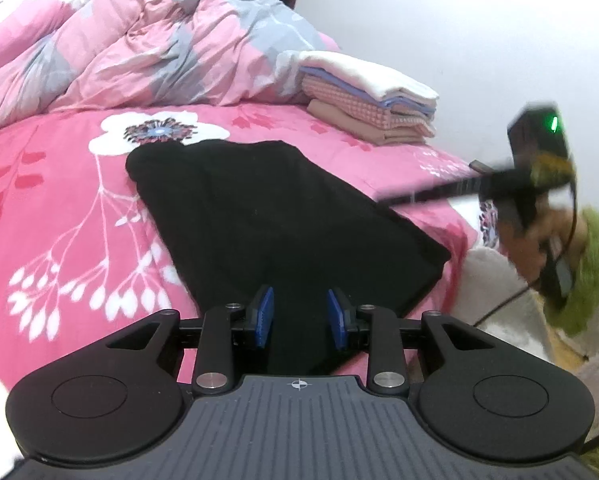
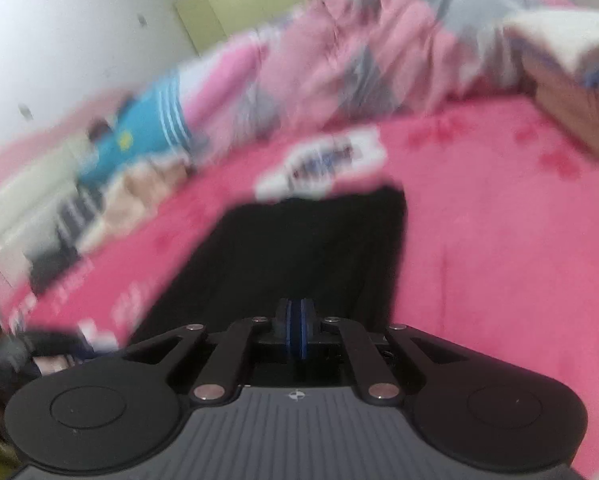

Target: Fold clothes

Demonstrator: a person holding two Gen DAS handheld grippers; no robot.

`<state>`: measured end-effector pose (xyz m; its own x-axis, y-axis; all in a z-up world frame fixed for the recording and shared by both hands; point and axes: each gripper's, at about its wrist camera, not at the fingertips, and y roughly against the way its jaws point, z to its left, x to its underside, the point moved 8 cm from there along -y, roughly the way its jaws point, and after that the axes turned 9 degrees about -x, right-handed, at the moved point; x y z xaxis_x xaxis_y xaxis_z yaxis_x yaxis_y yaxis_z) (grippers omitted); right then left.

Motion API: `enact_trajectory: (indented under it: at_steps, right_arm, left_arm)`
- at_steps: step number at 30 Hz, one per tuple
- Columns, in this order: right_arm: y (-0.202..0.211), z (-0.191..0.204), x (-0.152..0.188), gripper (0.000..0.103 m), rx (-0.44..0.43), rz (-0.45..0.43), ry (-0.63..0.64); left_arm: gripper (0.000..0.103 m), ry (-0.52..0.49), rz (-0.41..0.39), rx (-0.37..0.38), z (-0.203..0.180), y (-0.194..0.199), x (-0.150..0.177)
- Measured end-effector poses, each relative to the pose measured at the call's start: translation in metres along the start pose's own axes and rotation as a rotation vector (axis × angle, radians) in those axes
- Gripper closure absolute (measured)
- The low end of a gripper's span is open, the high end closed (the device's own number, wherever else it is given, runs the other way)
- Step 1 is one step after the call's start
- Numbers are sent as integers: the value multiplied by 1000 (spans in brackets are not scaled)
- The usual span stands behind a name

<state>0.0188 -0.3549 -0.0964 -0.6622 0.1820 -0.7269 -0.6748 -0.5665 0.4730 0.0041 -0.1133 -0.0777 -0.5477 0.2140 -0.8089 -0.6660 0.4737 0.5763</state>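
You have a black, soft knit garment (image 1: 267, 216) lying flat on the pink floral bedsheet (image 1: 59, 208), already folded into a long narrow strip that runs away from you toward the rumpled pink-and-grey duvet (image 1: 139, 48). A neat stack of folded cloths (image 1: 371, 100) sits well apart near the bed's far corner, so several pieces look finished. Your left gripper (image 1: 299, 316) hovers over the strip's near end with its blue pads parted and nothing pinched between them. Your right gripper (image 2: 297, 332) has its pads pressed together, apparently on nothing, though blur hides detail. Judging by this, the black piece needs its crosswise folds, then stacking; the heap of unfolded clothes (image 2: 131, 148) waits beyond.
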Motion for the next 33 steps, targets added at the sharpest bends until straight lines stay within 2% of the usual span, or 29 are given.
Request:
enact_trajectory:
  at_steps: [2,5,6,8,10,12,14,18,22,27,32,33]
  right_arm:
    - [7,-14,15,100,62,22,-60]
    - [41,-29,13,98,164,-35,-113]
    - [44,-29,8,96,156,-50,-119]
    - [42,-28,-4,84,107,-73,-145]
    - [40,-27,-16,65,58,-97,-170]
    - [26,-27,-27,63,-15,-92,-191]
    - [-3,-31,-43,57,-70,-70,-218]
    - [-52,-56,-63,56,-90,-19,-300]
    - [-86,-71,-74,56,-108,38,-316]
    - [-109,-71,-82,56,-154,77,-278]
    - [-125,-71,-87,58,-213,88,-284]
    - [-126,-70,-87,62,-221,91,-280]
  left_arm:
    - [73,22,12,-11,4,5,2]
    - [73,81,-3,-24,17,17,-2]
    - [71,104,-9,-27,22,20,-4]
    - [68,194,-28,-27,41,21,-17]
    - [67,287,-35,-31,61,17,-32]
    - [65,387,-18,-41,86,5,-45]
    - [65,484,22,-47,111,-18,-55]
    - [63,630,112,4,144,-70,-65]
    - [63,685,183,37,160,-114,-66]
    - [63,738,139,88,170,-134,-74]
    - [64,741,94,120,170,-144,-81]
    - [64,744,86,134,169,-146,-81]
